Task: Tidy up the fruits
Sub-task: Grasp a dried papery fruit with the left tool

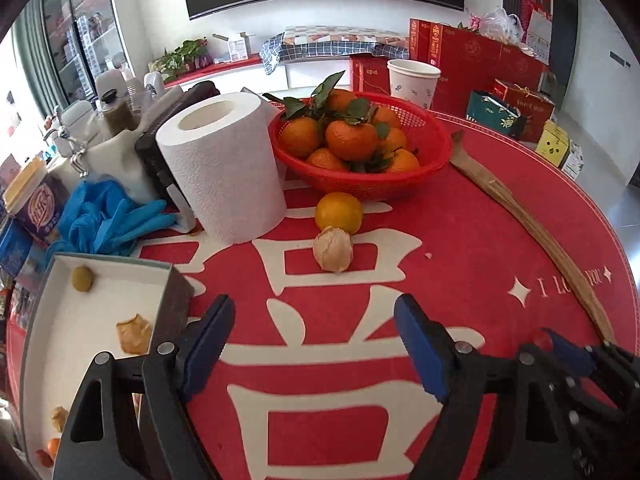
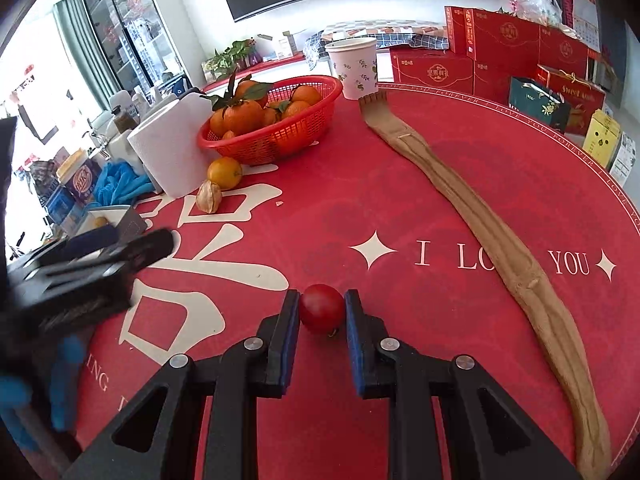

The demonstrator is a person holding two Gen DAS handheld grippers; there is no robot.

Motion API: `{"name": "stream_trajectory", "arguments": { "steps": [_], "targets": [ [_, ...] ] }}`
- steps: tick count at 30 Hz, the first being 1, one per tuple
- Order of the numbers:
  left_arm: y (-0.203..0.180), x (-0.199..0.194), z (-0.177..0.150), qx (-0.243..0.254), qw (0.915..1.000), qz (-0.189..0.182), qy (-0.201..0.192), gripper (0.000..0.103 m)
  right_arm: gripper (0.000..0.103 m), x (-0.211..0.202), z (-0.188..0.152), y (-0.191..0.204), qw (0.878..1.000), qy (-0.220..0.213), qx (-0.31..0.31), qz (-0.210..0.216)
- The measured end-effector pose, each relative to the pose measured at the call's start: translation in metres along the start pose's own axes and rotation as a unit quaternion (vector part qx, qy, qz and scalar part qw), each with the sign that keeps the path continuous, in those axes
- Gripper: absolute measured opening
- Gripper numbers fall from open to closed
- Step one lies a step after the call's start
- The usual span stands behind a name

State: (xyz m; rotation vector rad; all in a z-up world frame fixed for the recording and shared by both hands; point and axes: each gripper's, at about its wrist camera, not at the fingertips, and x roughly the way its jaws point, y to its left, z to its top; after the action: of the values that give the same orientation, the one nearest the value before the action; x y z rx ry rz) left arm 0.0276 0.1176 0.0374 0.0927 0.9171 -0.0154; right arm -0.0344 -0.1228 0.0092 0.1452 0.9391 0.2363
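A red basket (image 1: 436, 152) of leafy tangerines (image 1: 352, 140) stands at the back of the red round table; it also shows in the right wrist view (image 2: 288, 136). In front of it lie a whole orange (image 1: 338, 212) and a peeled tangerine (image 1: 333, 249). My left gripper (image 1: 316, 344) is open and empty, hovering over the mat beside a white box (image 1: 64, 320) that holds peel scraps. My right gripper (image 2: 322, 310) is shut on a small red tomato (image 2: 321, 307), just above the mat.
A paper towel roll (image 1: 224, 164), blue gloves (image 1: 108, 216) and bottles crowd the left side. A long wooden back scratcher (image 2: 492, 236) lies along the right. A paper cup (image 1: 412, 82) stands behind the basket. Red gift boxes (image 2: 504, 40) stand beyond the table.
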Motion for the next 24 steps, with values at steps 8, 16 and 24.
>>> {"name": "stream_trajectory", "arguments": {
  "steps": [8, 16, 24],
  "targets": [
    [0.004, 0.049, 0.021, -0.039, 0.9991, 0.008, 0.017, 0.070, 0.023, -0.008, 0.001, -0.001, 1.000, -0.013, 0.003, 0.013],
    [0.013, 0.011, -0.023, -0.026, 0.9993, -0.013, 0.021, 0.023, 0.023, -0.001, 0.001, 0.005, 1.000, -0.005, -0.001, 0.011],
    [0.040, -0.043, -0.101, -0.024, 0.9992, -0.032, 0.001, 0.023, 0.023, 0.004, -0.008, 0.027, 0.999, 0.004, -0.036, 0.005]
  ]
}}
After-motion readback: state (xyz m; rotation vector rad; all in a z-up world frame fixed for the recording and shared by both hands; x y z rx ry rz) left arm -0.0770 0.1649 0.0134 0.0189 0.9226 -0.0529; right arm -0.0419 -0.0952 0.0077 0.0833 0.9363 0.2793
